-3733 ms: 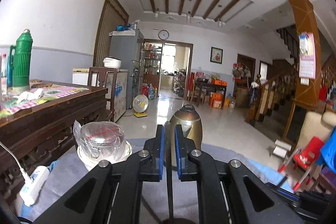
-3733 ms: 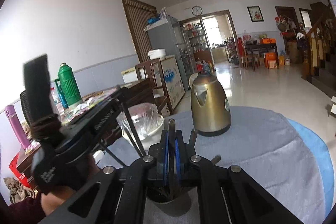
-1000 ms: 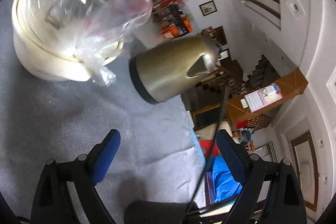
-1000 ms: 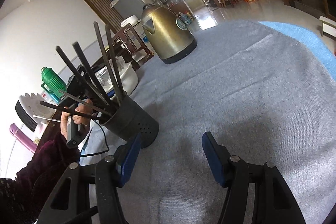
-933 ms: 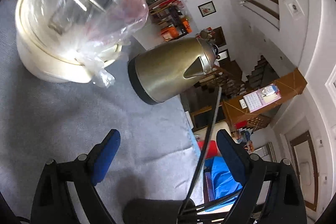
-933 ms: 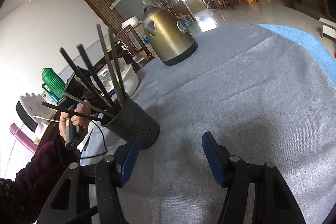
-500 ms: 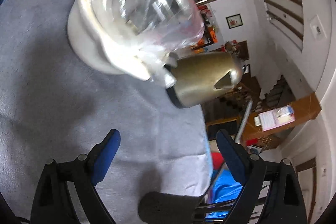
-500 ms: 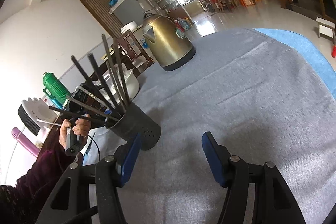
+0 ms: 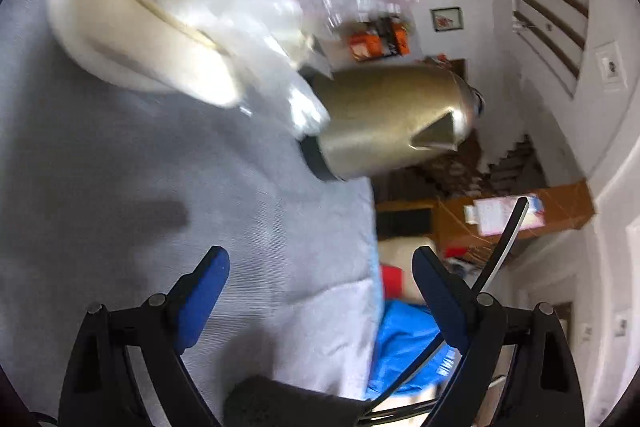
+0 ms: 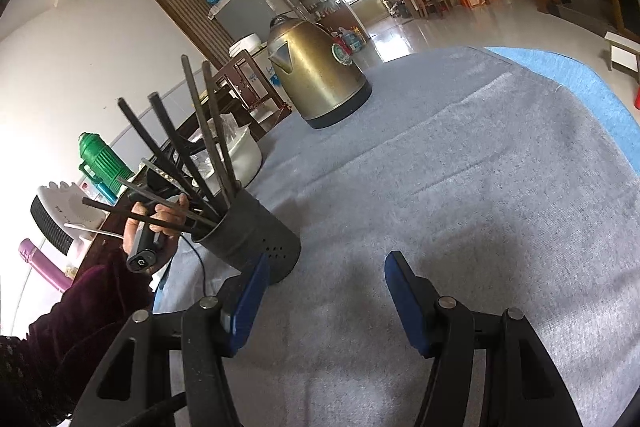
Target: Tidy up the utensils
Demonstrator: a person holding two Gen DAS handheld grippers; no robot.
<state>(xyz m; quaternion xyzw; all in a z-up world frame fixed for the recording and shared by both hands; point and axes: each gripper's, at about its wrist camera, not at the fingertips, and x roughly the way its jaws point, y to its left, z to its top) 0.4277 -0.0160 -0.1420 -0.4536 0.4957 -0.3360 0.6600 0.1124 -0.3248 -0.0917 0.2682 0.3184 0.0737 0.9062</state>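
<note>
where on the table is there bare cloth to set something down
The grey cloth is bare ahead of the open right gripper, from the kettle out to the blue edge. It is crowded on the left, around the utensil holder, the white pot and the hand.

Both wrist views (left rolled) share kettle (image 9: 384, 119).

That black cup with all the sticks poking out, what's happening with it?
A person is tidying utensils with a hand-held gripper in each hand. The dark perforated utensil holder stands on the grey tablecloth, with dark chopsticks fanned out of its top. The right gripper sits just in front of it, jaws open and empty. The left gripper is also open and holding nothing; the person's hand holds it beside the holder. A brass-coloured kettle stands further back.
</note>
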